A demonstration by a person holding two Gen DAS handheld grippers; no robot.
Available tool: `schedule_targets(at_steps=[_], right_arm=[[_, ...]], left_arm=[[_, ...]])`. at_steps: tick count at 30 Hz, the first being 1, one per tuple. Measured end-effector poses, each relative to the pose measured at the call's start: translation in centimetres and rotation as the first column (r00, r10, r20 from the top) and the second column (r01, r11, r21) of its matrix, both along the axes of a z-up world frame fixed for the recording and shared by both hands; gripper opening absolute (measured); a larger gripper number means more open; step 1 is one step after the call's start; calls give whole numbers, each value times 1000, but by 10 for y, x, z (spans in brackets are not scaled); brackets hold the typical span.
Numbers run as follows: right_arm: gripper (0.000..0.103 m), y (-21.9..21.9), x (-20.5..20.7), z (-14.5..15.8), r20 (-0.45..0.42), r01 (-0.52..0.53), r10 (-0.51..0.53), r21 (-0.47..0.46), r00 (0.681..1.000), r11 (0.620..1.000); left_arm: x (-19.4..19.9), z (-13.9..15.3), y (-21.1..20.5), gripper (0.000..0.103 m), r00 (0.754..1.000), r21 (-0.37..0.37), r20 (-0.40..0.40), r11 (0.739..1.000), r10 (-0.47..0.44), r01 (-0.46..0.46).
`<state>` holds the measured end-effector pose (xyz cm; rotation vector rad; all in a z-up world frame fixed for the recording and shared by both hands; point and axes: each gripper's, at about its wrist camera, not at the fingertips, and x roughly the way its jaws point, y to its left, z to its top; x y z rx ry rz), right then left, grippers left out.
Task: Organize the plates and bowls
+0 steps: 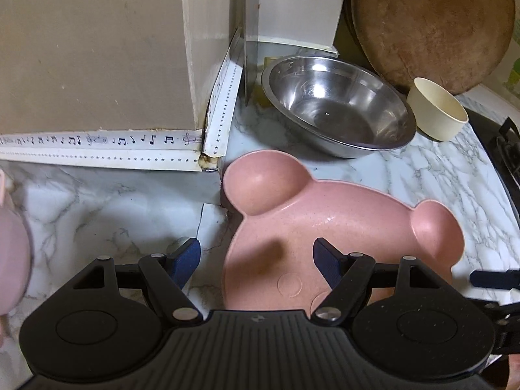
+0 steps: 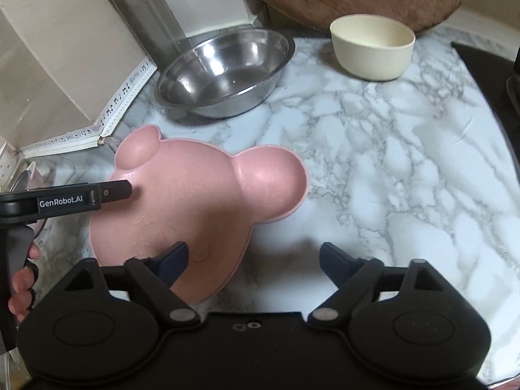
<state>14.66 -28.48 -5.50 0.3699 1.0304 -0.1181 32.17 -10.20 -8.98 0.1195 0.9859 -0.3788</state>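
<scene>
Both grippers are over the pink bear-shaped plate (image 1: 325, 227) now, and it lies flat on the marble bench (image 2: 390, 162), near the back-left corner where the music-note trim (image 1: 97, 139) meets the boxes. The left gripper (image 1: 256, 260) stands with its jaws well apart and nothing between the pads, straddling the plate's left rim: one finger over bare marble, the other above the plate's main well. That looks like a line-up for a pinch on the rim, which is the only thin edge this plate offers. The right gripper (image 2: 252, 261) is also parted and empty, left finger over the plate's near edge, right finger over the marble, so it brackets the other side. No pad is pressing on the plate that I can see. Behind, toward the back edge, the steel bowl (image 2: 224, 74) sits tilted, propped against a cleaver (image 1: 252, 32) that leans on the white box (image 1: 302, 3); it looks unstable and a bump could make it slide. The cream bowl (image 2: 373, 52) sits just right of it, in front of the round wooden board (image 1: 432, 26) standing against the wall. At the far left edge of the left view a second pink piece (image 1: 13, 253) peeks in, too cropped to name. My read: the plate is the piece in hand, and stacking has hardly begun.
</scene>
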Motion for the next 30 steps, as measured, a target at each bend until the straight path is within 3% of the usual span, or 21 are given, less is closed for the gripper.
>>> schedule_targets(at_steps=[4, 5, 13, 20, 30], right_arm=[[72, 0, 6, -7, -22, -3, 3, 33, 1000, 999], [66, 1, 7, -8, -23, -3, 4, 37, 1000, 999], [34, 2, 11, -12, -28, -18, 19, 39, 999, 999], [14, 3, 13, -12, -18, -30, 31, 38, 999, 999], [13, 8, 8, -6, 17, -67, 67, -10, 998, 998]], left_arm=[[2, -4, 0, 73, 1000, 3, -9, 1000, 8, -8], [3, -5, 0, 65, 1000, 10, -10, 1000, 5, -5], [9, -9, 5, 32, 999, 13, -31, 999, 34, -34], [8, -9, 8, 22, 997, -3, -26, 997, 79, -79], [-2, -1, 15, 15, 994, -15, -19, 995, 103, -104]])
